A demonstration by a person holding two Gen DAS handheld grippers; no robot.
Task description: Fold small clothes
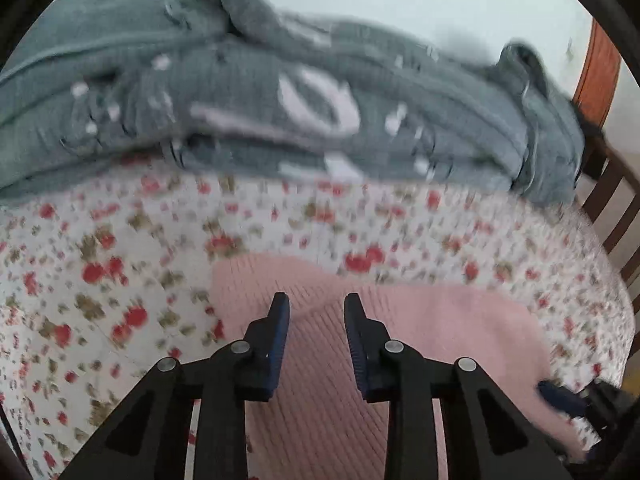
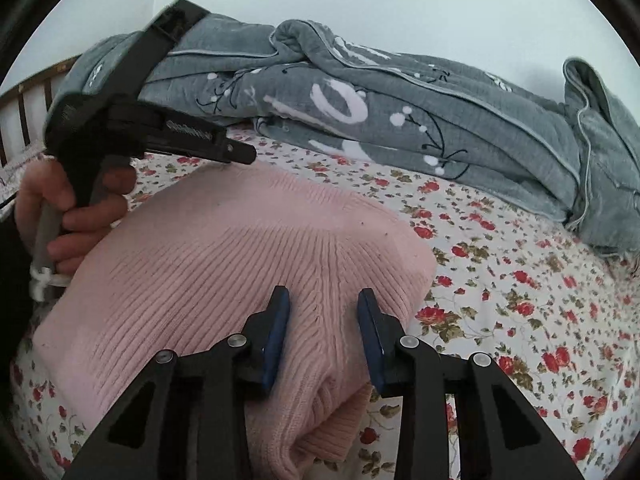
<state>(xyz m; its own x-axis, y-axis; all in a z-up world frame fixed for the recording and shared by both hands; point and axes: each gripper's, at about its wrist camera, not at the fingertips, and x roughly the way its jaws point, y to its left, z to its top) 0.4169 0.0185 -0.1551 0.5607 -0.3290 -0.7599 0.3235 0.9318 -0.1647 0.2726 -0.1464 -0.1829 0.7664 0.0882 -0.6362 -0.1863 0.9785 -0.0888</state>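
A pink ribbed knit garment (image 2: 240, 264) lies folded on the floral bedsheet (image 2: 520, 300). My right gripper (image 2: 324, 300) is open just above its near right corner, with nothing between the fingers. My left gripper (image 1: 316, 304) is open over the same pink garment (image 1: 420, 328), which is blurred in the left wrist view. In the right wrist view the left gripper's body (image 2: 160, 136) shows at the far left edge of the garment, held by a hand (image 2: 80, 216). The right gripper's blue tip (image 1: 560, 400) shows at the garment's right edge in the left wrist view.
A grey quilt (image 2: 400, 112) with white and black patterns lies bunched along the far side of the bed. A wooden bed rail (image 1: 616, 208) stands at the right in the left wrist view, and a rail (image 2: 24, 120) shows at the far left in the right wrist view.
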